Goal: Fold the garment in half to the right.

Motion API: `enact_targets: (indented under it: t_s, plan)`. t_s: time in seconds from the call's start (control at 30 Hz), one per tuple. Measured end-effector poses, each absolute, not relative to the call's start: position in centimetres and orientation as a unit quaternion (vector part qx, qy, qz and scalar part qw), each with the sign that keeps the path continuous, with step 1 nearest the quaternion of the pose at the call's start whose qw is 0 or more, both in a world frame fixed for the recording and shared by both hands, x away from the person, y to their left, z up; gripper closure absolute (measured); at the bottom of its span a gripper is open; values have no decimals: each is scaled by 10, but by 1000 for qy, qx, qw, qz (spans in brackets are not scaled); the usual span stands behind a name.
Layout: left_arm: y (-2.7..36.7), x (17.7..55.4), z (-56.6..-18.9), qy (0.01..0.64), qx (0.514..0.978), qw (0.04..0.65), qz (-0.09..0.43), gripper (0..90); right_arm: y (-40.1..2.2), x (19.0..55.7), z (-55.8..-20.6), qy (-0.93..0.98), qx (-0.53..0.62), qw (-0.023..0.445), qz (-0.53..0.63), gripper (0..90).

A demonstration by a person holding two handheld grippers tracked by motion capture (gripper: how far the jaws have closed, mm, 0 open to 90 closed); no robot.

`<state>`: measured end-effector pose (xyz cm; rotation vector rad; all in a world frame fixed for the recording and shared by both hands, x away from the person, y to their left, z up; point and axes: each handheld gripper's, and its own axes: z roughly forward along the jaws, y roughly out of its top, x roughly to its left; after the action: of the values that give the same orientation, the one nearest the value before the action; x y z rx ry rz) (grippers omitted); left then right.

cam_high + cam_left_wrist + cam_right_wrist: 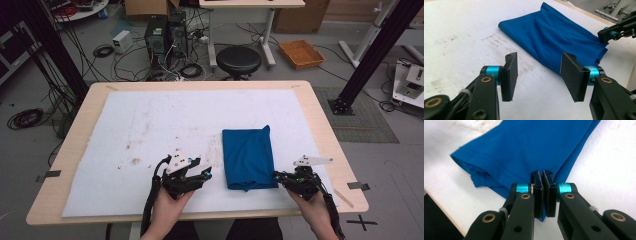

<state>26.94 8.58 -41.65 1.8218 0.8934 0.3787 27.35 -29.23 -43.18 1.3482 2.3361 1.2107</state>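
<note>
- A pale wooden table (320,112) carries a white sheet (165,125) that covers nearly the whole top, leaving a bare wood border on all sides
- The sheet is marked with brownish smudges (134,161) left of centre, and fainter scuffs run up toward its far side
- A folded blue cloth (248,157) lies flat on the right half of the sheet, its long side running away from the person, its hemmed end toward the near edge
- The right gripper (278,176) sits at the cloth's near right corner; in the right gripper view its jaws are pressed together on the blue edge (543,180), with fabric showing between and below the pads
- The left gripper (208,172) hovers just left of the cloth, jaws spread apart with nothing between them; its view looks across the stained sheet to the cloth (559,37)
- Strips of dark tape (48,175) lie on the floor at the table's left and right
- Beyond the table stand a black round stool (238,60), computer towers (162,35) amid tangled cables, an orange tray (301,53) on the grey floor and black frame posts (367,55) at either side
</note>
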Motion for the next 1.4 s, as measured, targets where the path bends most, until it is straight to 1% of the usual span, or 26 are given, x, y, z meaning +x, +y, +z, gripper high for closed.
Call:
enact_targets:
  t_s: [0.33, 0.4, 0.47, 0.5, 0.57, 0.6, 0.7, 0.73, 0.87, 0.93, 1.03, 1.1, 1.13, 1.23, 1.27, 1.4]
  plan:
    - [87, 268, -417, 371, 759, 512, 158, 481, -306, 263, -435, 779, 472, 88, 404, 870]
    - [87, 268, -417, 371, 760, 510, 158, 481, -308, 263, -435, 779, 473, 87, 402, 835]
    - [87, 268, -417, 372, 761, 508, 157, 481, -310, 266, -433, 777, 473, 97, 404, 818]
    - [87, 268, -417, 371, 762, 508, 157, 481, -311, 269, -431, 773, 479, 100, 405, 777]
    - [87, 268, -418, 370, 763, 507, 158, 481, -313, 279, -426, 766, 485, 112, 407, 758]
    - [87, 268, -418, 370, 763, 506, 160, 481, -313, 287, -424, 762, 487, 121, 409, 734]
    - [88, 269, -418, 371, 763, 505, 160, 481, -310, 314, -415, 748, 501, 133, 414, 720]
    - [89, 270, -418, 372, 762, 505, 160, 481, -308, 325, -412, 742, 508, 135, 416, 699]
    - [95, 271, -419, 379, 759, 504, 162, 480, -299, 368, -406, 715, 535, 129, 432, 688]
    - [98, 273, -420, 382, 757, 505, 163, 477, -291, 384, -405, 715, 541, 144, 418, 688]
    - [103, 275, -421, 388, 754, 505, 164, 471, -285, 407, -409, 703, 557, 149, 416, 685]
    - [106, 277, -422, 391, 752, 504, 164, 465, -283, 419, -415, 694, 565, 139, 424, 687]
    - [107, 277, -423, 392, 752, 505, 163, 465, -281, 425, -419, 695, 569, 135, 418, 710]
    - [112, 279, -423, 397, 748, 505, 166, 462, -278, 436, -430, 709, 571, 138, 389, 847]
    - [114, 280, -423, 400, 747, 505, 166, 457, -279, 437, -432, 713, 569, 148, 382, 882]
    - [124, 284, -423, 407, 741, 506, 173, 443, -281, 437, -434, 715, 566, 168, 374, 885]
